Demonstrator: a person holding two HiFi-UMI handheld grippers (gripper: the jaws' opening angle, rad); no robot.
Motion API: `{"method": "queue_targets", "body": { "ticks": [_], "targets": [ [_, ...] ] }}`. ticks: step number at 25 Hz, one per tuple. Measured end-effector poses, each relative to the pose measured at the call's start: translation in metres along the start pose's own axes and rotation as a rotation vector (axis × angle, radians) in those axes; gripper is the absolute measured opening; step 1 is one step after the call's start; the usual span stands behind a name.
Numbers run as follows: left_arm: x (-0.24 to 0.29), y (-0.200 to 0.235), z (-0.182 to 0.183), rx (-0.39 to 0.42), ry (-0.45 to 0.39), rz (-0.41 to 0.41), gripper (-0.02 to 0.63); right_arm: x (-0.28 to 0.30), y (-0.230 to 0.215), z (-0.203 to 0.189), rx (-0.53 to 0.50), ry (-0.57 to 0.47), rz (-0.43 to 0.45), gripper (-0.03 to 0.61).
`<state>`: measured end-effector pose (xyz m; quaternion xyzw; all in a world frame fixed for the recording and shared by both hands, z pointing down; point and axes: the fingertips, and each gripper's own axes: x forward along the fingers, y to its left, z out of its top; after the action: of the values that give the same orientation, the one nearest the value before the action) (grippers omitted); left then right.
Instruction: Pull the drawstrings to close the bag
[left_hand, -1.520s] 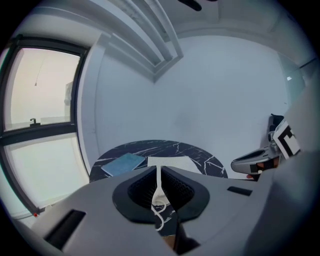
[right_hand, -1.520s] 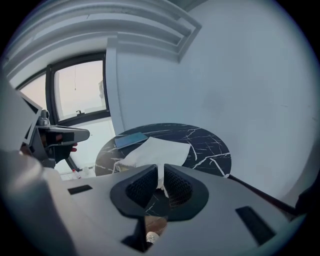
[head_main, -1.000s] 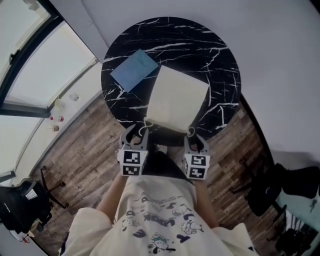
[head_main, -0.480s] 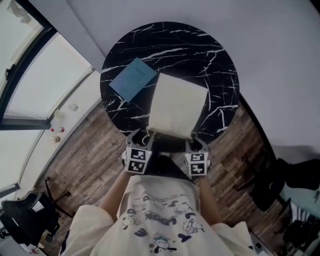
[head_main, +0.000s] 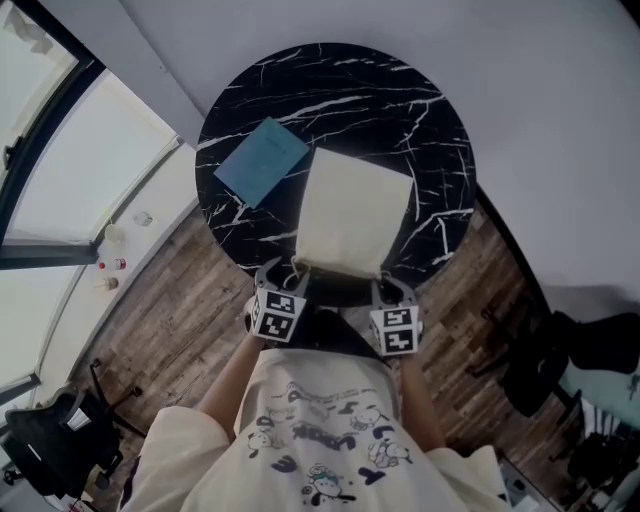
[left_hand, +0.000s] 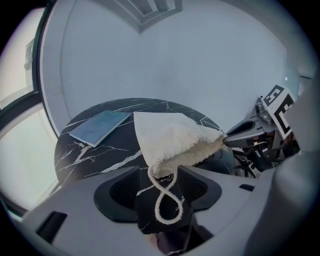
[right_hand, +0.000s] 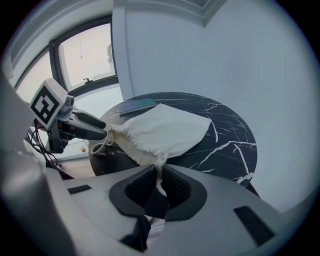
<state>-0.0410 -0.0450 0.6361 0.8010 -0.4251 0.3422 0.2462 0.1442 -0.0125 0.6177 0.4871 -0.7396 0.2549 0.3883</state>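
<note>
**At the table's near rim: one cord pinched, one loose**

At the near edge of the round black table (head_main: 440, 120), lying flat: the cream bag (head_main: 355, 212), gathered mouth toward the person, long axis running straight away from both grippers. Beside it on the left, a blue notebook (head_main: 262, 160), apart from the bag.

Just off the mouth's left corner, the left gripper (left_hand: 160, 187): jaws wide and opening, with the left drawstring (left_hand: 167, 202) draped between them in a figure-eight loop, touched by neither pad. Just off the right corner, the right gripper (right_hand: 159, 182): jaws closing to a narrow slot around the right drawstring (right_hand: 159, 175), pads seemingly already on the cord.

Equally near, each to its own corner. Judged from this: mouth line lying left to right between them, so pull outward along it, opposite ways. Left needs a grip first.
</note>
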Motion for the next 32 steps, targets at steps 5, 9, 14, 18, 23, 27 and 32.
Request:
{"method": "queue_targets", "body": {
  "ticks": [5,9,14,18,23,27,32],
  "targets": [
    [0.018,0.001,0.004,-0.006,0.037,0.011,0.258,0.000,0.000,0.001,0.026,-0.002,0.010,0.046],
    [0.034,-0.001,0.001,-0.002,0.093,0.023,0.258,0.000,-0.002,0.002,0.033,-0.001,0.007,0.046],
    [0.037,-0.003,-0.003,-0.013,0.111,0.032,0.248,0.001,-0.003,0.002,0.041,-0.001,0.007,0.046],
    [0.034,-0.004,-0.007,0.023,0.132,0.006,0.194,0.001,-0.003,0.001,0.043,0.004,0.010,0.046],
    [0.024,0.005,-0.015,0.085,0.169,0.011,0.136,0.001,-0.006,0.001,0.050,0.005,0.008,0.044],
    [0.018,0.012,-0.022,0.069,0.196,0.005,0.083,0.001,-0.007,0.002,0.046,0.005,0.006,0.044],
    [0.016,0.016,-0.021,0.051,0.191,0.013,0.063,0.003,-0.008,0.001,0.039,0.000,0.010,0.043]
  ]
}}
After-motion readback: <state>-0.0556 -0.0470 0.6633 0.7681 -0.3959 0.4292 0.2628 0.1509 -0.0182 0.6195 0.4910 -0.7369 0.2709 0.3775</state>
